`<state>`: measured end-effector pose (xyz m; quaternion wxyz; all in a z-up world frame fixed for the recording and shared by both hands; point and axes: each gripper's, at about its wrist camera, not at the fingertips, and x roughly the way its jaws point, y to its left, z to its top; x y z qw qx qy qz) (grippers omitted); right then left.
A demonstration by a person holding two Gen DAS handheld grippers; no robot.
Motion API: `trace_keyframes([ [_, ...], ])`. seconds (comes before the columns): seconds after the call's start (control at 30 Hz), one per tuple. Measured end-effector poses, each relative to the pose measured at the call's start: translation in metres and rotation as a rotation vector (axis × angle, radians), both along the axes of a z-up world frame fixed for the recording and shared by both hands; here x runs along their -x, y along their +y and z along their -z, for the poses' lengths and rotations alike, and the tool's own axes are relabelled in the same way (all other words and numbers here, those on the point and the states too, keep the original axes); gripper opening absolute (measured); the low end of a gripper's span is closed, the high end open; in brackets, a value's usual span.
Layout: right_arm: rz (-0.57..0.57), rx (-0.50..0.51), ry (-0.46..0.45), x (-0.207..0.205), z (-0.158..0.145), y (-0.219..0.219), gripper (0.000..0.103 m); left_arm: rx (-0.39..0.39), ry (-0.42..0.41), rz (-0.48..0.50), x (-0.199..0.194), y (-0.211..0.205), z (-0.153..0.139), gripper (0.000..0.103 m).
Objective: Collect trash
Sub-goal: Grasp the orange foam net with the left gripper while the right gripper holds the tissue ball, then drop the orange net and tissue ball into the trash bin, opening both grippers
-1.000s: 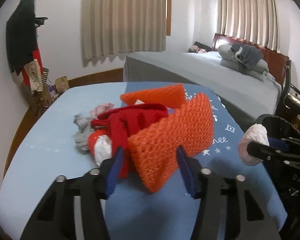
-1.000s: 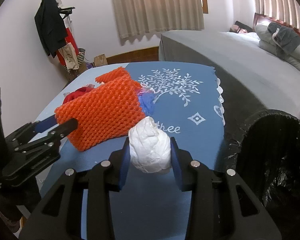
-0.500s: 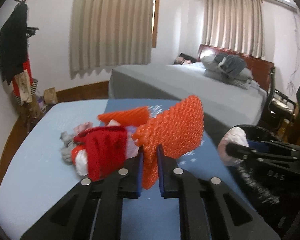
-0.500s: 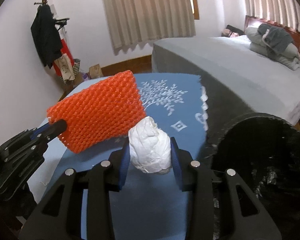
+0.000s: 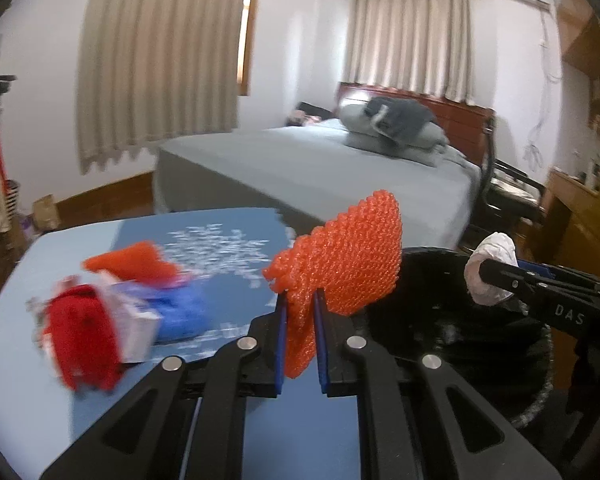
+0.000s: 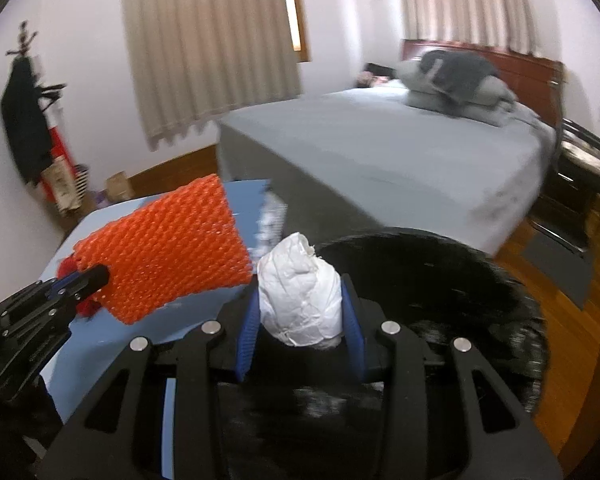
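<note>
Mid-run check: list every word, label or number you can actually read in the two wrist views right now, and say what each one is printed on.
"DAS" – white letters on the black body of the right gripper, seen in the left wrist view; the word seems cut off.
White print on the blue tablecloth – too blurred to read.
Box beside the red cloth – any label is blurred, unreadable.
Right wrist view: nothing readable.

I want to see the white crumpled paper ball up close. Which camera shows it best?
The right wrist view: the white paper ball sits big and centred in the right gripper. The left wrist view shows it small, at the right edge.
</note>
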<state>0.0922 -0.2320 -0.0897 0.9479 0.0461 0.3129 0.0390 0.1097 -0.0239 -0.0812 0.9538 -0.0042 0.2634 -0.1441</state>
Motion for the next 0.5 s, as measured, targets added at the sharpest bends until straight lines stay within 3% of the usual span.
trace_keyframes([
  [0.4, 0.168, 0.017, 0.014, 0.007, 0.020, -0.073, 0.041, 0.010, 0.056, 0.177, -0.028, -0.091, 0.009, 0.014],
  [0.43, 0.183, 0.025, 0.016, 0.007, 0.022, -0.076, 0.047, 0.011, 0.062, 0.190, -0.028, -0.095, 0.010, 0.017],
  [0.5, 0.202, 0.024, 0.018, 0.009, 0.023, -0.080, 0.060, 0.020, 0.074, 0.215, -0.028, -0.101, 0.011, 0.040],
])
